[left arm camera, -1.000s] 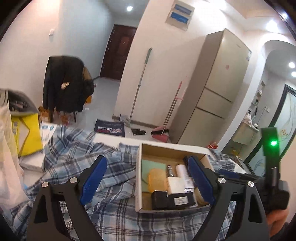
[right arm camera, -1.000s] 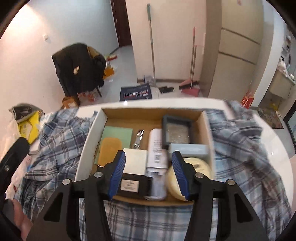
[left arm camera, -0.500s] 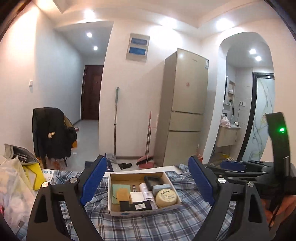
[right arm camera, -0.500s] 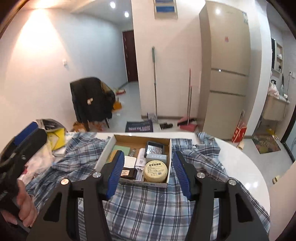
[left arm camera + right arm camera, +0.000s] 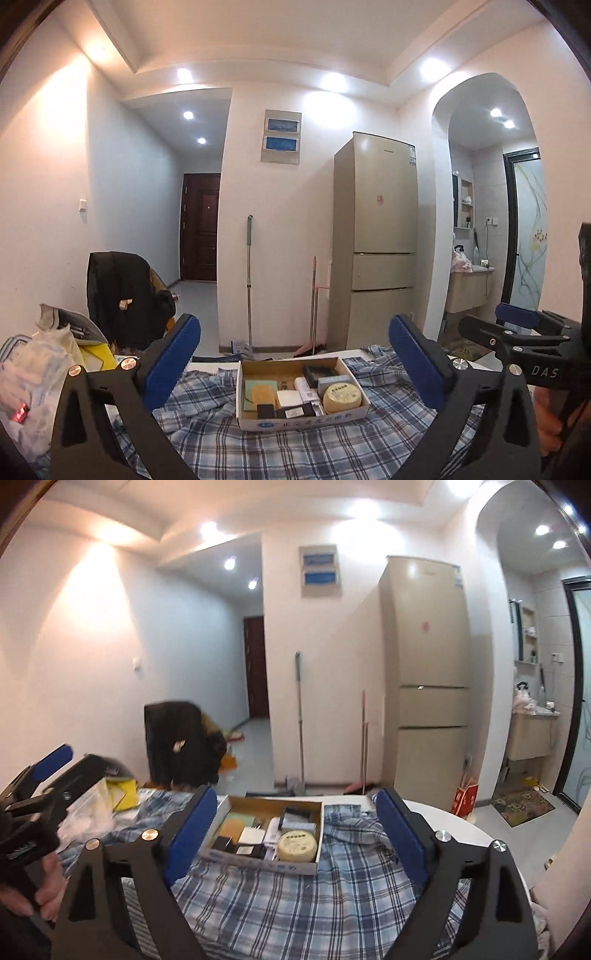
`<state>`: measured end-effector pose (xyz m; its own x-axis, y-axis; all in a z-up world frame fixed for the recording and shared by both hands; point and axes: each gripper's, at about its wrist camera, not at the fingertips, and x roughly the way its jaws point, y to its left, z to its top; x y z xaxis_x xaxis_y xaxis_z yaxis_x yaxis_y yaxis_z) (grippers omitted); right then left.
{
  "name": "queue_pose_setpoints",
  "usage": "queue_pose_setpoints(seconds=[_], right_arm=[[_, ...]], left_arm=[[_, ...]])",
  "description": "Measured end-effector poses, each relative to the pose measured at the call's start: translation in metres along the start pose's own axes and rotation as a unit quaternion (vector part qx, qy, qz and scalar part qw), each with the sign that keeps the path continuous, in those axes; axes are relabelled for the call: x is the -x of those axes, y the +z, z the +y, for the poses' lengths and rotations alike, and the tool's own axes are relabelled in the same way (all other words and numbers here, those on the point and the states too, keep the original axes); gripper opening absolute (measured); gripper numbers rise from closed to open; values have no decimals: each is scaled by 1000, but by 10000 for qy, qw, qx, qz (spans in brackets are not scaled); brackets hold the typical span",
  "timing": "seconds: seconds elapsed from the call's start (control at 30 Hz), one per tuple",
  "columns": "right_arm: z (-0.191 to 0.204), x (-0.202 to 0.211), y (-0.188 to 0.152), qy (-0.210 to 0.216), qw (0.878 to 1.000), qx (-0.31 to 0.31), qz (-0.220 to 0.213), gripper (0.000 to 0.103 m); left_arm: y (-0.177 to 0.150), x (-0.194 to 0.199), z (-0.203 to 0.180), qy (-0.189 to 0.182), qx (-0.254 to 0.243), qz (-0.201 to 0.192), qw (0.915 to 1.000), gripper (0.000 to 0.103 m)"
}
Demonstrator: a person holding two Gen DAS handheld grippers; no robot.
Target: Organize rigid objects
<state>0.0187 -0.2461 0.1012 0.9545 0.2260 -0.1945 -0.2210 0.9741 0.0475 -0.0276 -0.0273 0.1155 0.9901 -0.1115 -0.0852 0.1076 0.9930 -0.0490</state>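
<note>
An open cardboard box (image 5: 303, 422) (image 5: 258, 862) lies on the plaid cloth. It holds a round yellow tin (image 5: 341, 393) (image 5: 297, 845), a white square block (image 5: 289, 398), a black box (image 5: 295, 411), green and orange cards (image 5: 258, 389) and other small items. My left gripper (image 5: 293, 323) is held level, well back from the box, its jaws opening wide with nothing between the pads. My right gripper (image 5: 295, 794) also hangs back from the box, its jaws opening and empty. Each gripper shows at the edge of the other's view, the right gripper (image 5: 515, 319) and the left gripper (image 5: 51, 762).
The blue plaid cloth (image 5: 332, 450) covers a white round table (image 5: 454, 823). Plastic bags and a yellow packet (image 5: 40, 354) are piled at the table's left. Behind stand a chair with a black jacket (image 5: 118, 291), a mop (image 5: 249, 280), a broom and a fridge (image 5: 376, 236).
Both grippers have pulled back and up from the box, which now looks small and far. The right jaws have spread much wider, the left ones a little.
</note>
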Motion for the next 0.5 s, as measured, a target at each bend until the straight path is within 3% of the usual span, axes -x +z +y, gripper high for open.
queue_pose_setpoints(seconds=[0.07, 0.13, 0.27, 0.33, 0.4, 0.5], right_arm=[[-1, 1, -15, -60, 9992, 150, -374, 101], [1, -2, -31, -369, 9976, 334, -488, 101], [-4, -9, -58, -162, 9977, 176, -636, 102], [-7, -14, -75, -276, 9959, 177, -842, 102], [-10, -25, -90, -433, 9964, 123, -716, 102], [-20, -27, -95, -225, 9983, -78, -530, 102]], left_arm=[[-9, 2, 0, 4, 9, -5, 10000, 103], [-22, 3, 0, 50, -37, -67, 10000, 103], [-55, -9, -9, 266, -343, -137, 9990, 103], [-73, -14, -10, -1, -387, -178, 9991, 103], [-88, -20, -11, 103, -528, -164, 9984, 103], [-106, -28, -7, 75, -558, -10, 9984, 103]])
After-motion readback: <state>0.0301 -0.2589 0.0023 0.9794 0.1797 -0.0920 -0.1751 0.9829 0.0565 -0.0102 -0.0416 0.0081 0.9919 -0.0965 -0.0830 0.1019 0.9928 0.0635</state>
